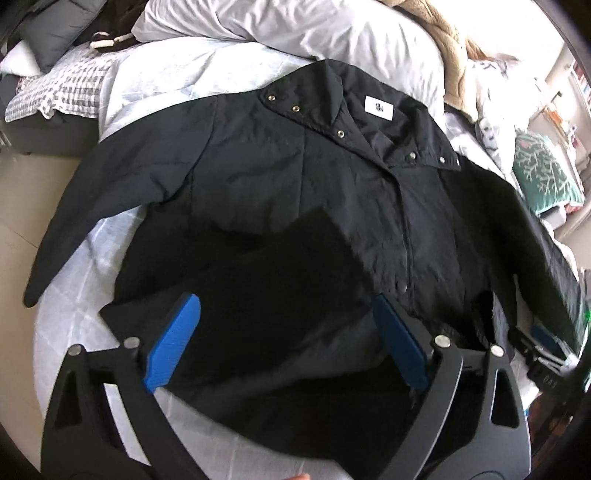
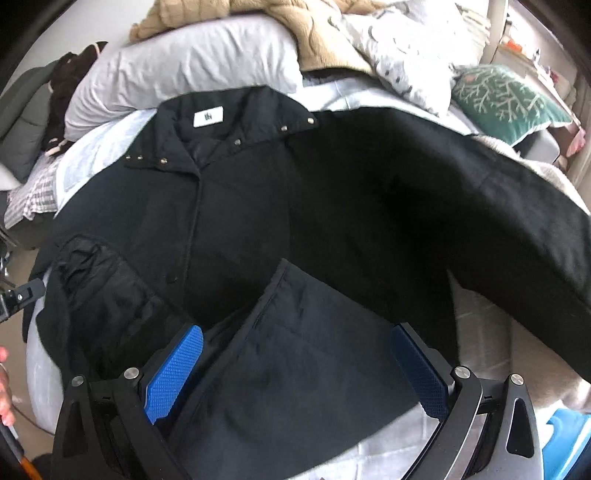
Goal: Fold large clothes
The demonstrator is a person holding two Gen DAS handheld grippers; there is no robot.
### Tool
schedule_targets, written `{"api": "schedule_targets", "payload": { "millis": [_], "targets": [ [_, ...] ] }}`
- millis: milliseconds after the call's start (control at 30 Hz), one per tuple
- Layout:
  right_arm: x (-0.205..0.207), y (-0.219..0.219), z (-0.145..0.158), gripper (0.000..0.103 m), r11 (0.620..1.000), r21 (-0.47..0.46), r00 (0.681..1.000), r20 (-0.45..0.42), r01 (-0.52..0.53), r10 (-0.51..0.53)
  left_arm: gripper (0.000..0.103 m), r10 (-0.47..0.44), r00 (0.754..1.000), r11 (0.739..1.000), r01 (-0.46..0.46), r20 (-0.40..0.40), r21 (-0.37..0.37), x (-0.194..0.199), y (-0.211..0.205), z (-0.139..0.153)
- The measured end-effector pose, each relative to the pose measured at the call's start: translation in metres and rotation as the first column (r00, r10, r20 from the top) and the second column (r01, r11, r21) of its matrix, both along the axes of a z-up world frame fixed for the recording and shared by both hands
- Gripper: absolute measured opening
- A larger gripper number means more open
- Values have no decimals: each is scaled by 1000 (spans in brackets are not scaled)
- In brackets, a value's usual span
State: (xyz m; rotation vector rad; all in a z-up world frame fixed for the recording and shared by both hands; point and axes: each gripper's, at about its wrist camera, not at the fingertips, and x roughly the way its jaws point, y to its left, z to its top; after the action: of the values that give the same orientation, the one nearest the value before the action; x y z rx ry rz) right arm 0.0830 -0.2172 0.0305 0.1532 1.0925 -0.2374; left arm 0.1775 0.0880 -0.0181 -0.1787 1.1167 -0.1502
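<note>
A large black jacket (image 1: 314, 192) lies front up on the bed, collar with white label (image 1: 378, 104) at the far side, both sleeves spread out. It also shows in the right wrist view (image 2: 295, 199). My left gripper (image 1: 288, 325) is open, its blue pads wide apart over the jacket's lower left hem, which is folded up. My right gripper (image 2: 299, 354) is open above the lower right hem, where a flap (image 2: 306, 332) is turned up between the pads. Neither holds cloth.
The bed has a pale blue quilt (image 1: 159, 85) and white pillows (image 1: 295, 26) behind the collar. A tan blanket (image 2: 295, 22) and a green patterned cushion (image 2: 506, 99) lie at the far right. A checked cloth (image 1: 62, 85) lies at the far left.
</note>
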Motion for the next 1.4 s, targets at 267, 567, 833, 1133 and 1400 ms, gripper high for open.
{"api": "schedule_targets", "payload": {
  "millis": [267, 567, 833, 1133, 1400],
  "targets": [
    [39, -11, -27, 96, 995, 67, 997, -30, 73, -71, 75, 25, 1000, 999, -25, -8, -24, 28, -20, -20],
    [34, -42, -57, 18, 969, 197, 988, -76, 148, -135, 11, 45, 999, 998, -44, -18, 50, 17, -5, -29],
    [-36, -39, 0, 13, 994, 95, 991, 112, 63, -73, 9, 34, 996, 999, -31, 83, -32, -51, 55, 4],
    [-152, -47, 22, 13, 998, -17, 982, 182, 63, -59, 11, -81, 992, 990, 68, 98, 125, -141, 84, -6],
    [-253, -68, -9, 27, 990, 52, 990, 40, 132, -134, 26, -135, 989, 959, 146, -60, 241, -202, 118, -26]
  ]
}}
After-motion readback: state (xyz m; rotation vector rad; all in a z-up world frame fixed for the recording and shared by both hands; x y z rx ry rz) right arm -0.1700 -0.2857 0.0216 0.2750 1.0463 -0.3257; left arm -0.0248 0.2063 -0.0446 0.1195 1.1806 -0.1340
